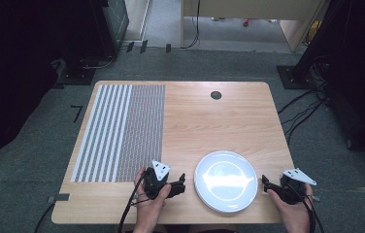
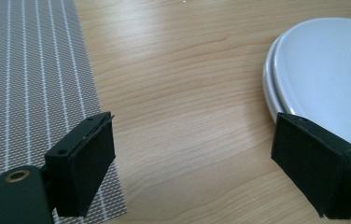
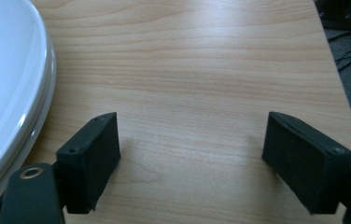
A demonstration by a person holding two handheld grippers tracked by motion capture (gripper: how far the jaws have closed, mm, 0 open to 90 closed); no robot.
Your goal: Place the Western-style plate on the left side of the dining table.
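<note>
Stack of white plates [image 1: 226, 180] sits on the wooden worktop [image 1: 205, 121], near the front edge, right of centre. In the left gripper view the rim shows two layers, so at least 2 plates; exact count can't tell.

Left tool [image 1: 176, 185] is held in the person's left hand [image 1: 149, 204], just left of the plates, jaws pointing toward the stack. Jaws spread wide, nothing between them. In the left gripper view the left tool [image 2: 192, 163] has one jaw over the edge of the striped placemat [image 2: 29, 93] and the other in front of the plates [image 2: 323, 74] rim; touching or not, can't tell. Bare wood between the jaws.

Right tool [image 1: 265, 184] is in the right hand [image 1: 294, 213], just right of the plates, near the worktop's right front corner. Jaws also spread wide, empty. In the right gripper view the right tool [image 3: 190, 158] hangs over bare wood w/ the plates [image 3: 5, 84] at the view's left, close beside one jaw but apart from it. Worktop edge and grey floor w/ cables show at the top right there.

Placemat [image 1: 122, 131] covers the left part of the worktop: wide stripes on its left half, fine pattern on the right. A small dark round grommet [image 1: 215, 95] sits near the far edge. Grey plate on top of each tool, cables trail back toward the person.
</note>
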